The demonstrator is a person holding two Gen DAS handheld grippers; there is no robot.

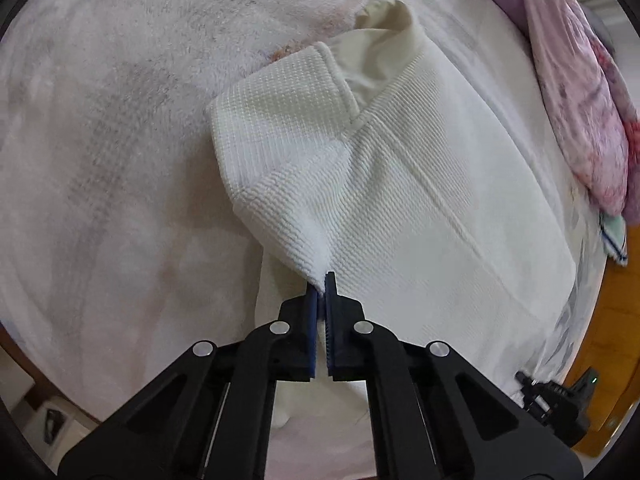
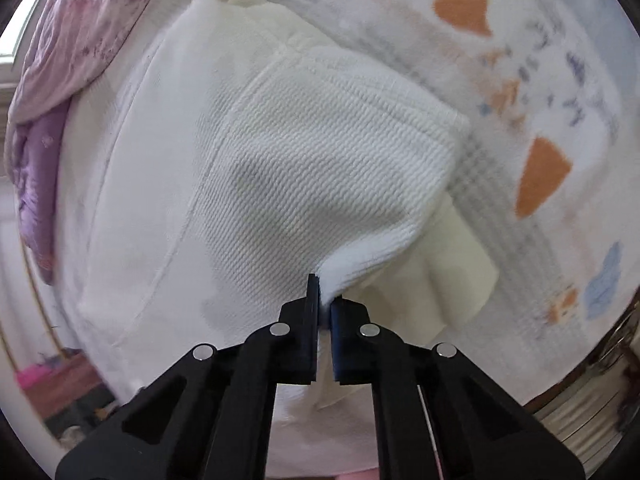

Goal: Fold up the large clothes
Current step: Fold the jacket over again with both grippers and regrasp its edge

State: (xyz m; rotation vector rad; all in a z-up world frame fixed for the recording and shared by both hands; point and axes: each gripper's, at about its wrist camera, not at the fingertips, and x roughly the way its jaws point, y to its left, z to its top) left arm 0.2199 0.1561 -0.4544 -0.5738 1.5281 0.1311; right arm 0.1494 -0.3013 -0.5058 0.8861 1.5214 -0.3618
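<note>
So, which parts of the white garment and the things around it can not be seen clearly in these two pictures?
- White garment, left wrist view: its near end is hidden behind the left tongs.
- Same garment, right wrist view: the pinched corner disappears between the right tongs.
- Right tongs in left wrist view: cut off by the lower right edge.
- Printed blanket, right wrist view: pattern blurred.
- Pink quilt: cut off by the edge.

A pale bedsheet [image 2: 560,80] printed with orange and blue shapes covers the bed. A pink and purple floral quilt [image 1: 576,92] lies bunched along its far edge. Right of it, orange-brown flooring [image 1: 616,320] shows past the bed's edge.
</note>
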